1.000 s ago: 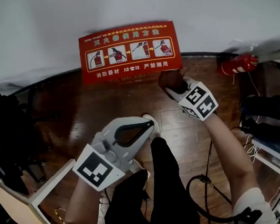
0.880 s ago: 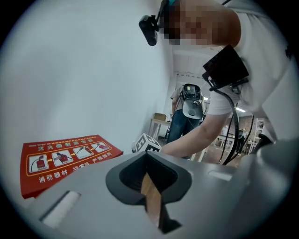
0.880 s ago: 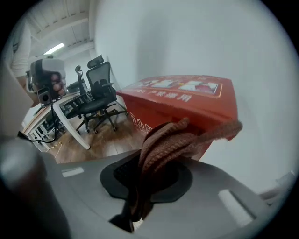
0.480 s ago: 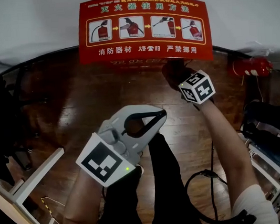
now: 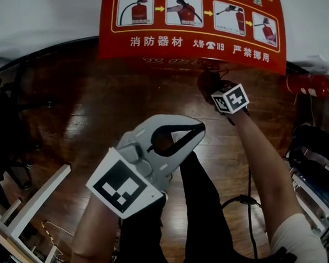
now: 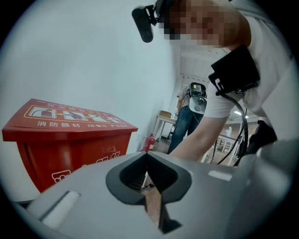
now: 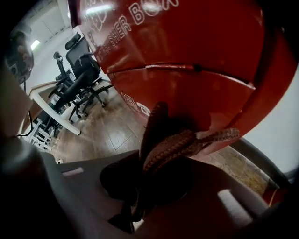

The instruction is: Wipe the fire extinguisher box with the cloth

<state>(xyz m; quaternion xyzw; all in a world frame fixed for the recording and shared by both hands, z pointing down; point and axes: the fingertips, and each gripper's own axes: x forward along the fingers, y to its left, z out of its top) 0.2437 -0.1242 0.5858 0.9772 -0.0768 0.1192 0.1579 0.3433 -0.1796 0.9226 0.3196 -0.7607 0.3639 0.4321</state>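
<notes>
Printed in yellow on the red top of the fire extinguisher box (image 5: 191,33): 消防器材, 119 and 严禁挪用. Lettered in white on its front, partly cut off: "SHER BOX".

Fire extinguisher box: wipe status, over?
Right tongs shut on cloth, cloth at the front of the fire extinguisher box. Left tongs shut, empty, away from the box. Nothing in the way.

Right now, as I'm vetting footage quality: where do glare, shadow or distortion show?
Head view: glare on the wooden floor. Right gripper view: bright reflections on the fire extinguisher box; the cloth is dimly lit. Left gripper view: dark fisheye corners.
</notes>
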